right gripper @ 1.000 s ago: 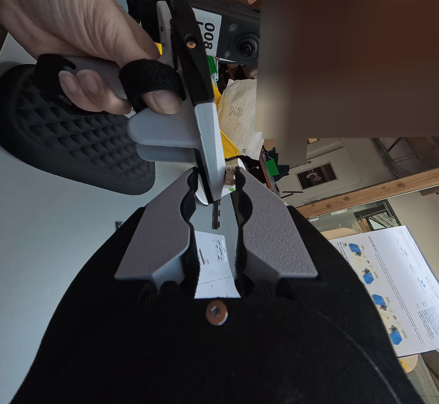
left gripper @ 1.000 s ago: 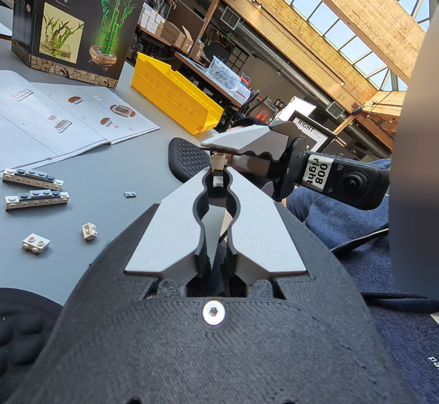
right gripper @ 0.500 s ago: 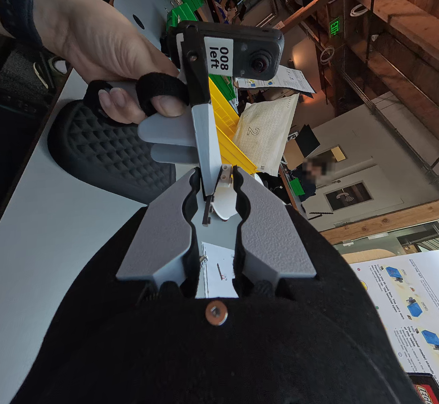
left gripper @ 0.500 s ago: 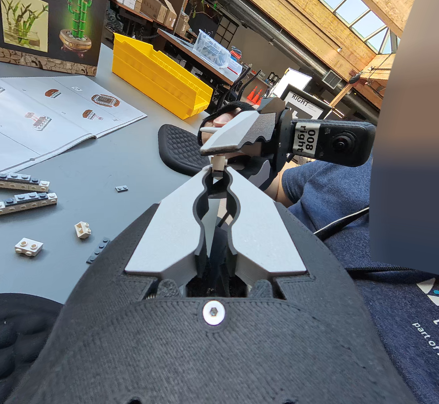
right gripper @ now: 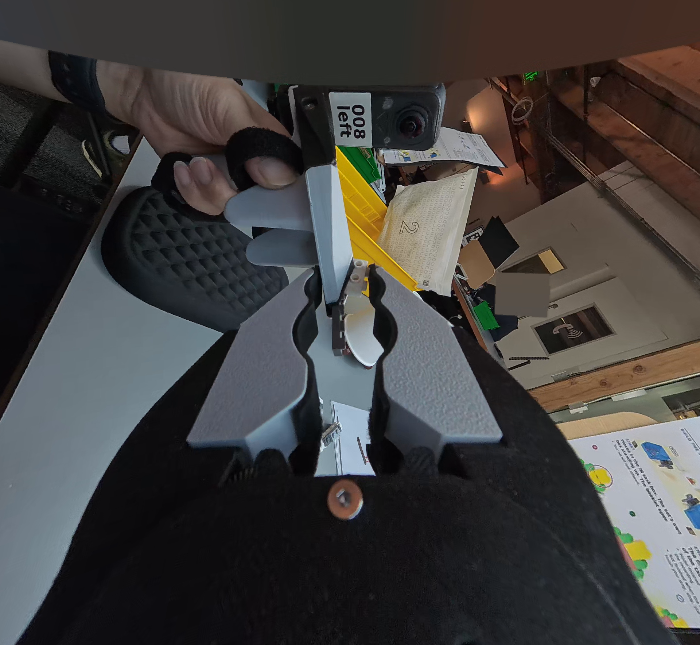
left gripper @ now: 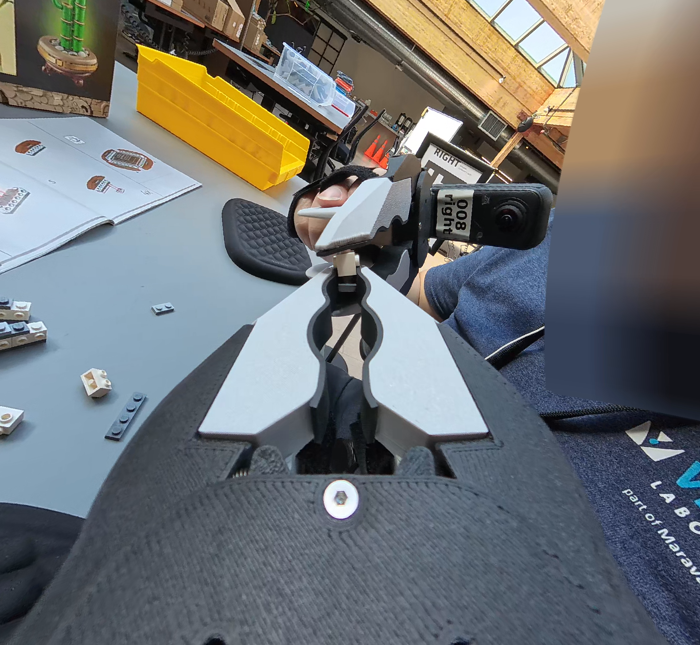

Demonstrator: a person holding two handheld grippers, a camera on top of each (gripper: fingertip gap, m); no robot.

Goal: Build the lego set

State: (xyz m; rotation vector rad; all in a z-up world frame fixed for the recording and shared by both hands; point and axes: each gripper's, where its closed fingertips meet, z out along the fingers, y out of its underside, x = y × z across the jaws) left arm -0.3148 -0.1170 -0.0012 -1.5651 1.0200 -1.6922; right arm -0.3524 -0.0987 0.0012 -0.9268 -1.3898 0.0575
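Nearby, on the grey table (left gripper: pixel 159 270): yellow bin (left gripper: pixel 212 122) at the far side, open instruction booklet (left gripper: pixel 75 179) to its left, printed box (left gripper: pixel 57 20) behind the booklet, black textured pad (left gripper: pixel 265 240) near the table edge. Loose pieces scattered left of the left gripper: small grey plate (left gripper: pixel 163 308), tan sloped brick (left gripper: pixel 96 382), dark strip with four studs (left gripper: pixel 127 415), two tan-and-grey bars (left gripper: pixel 22 331) at the frame edge. Numbered paper bag (right gripper: pixel 424 232) leaning behind the bin, seen from the right wrist view; blurred patches over the upper part of that view and the right of the left view. Both tools raised off the table and meeting tip to tip, crossed at roughly a right angle, each blocking part of the other's view. Left gripper (left gripper: pixel 345 280) pressed together on the end of a small tan-and-dark lego assembly (left gripper: pixel 346 266); long axis along the fingers of the right tool, studs of the tan brick facing sideways in the right wrist view. Right gripper (right gripper: pixel 341 282) nearly closed about the same assembly (right gripper: pixel 350 297) at its tips; firm grip not confirmable. Assembly located exactly at the junction of both sets of tips, dark plate trailing inward between the right fingers (right gripper: pixel 420 369).
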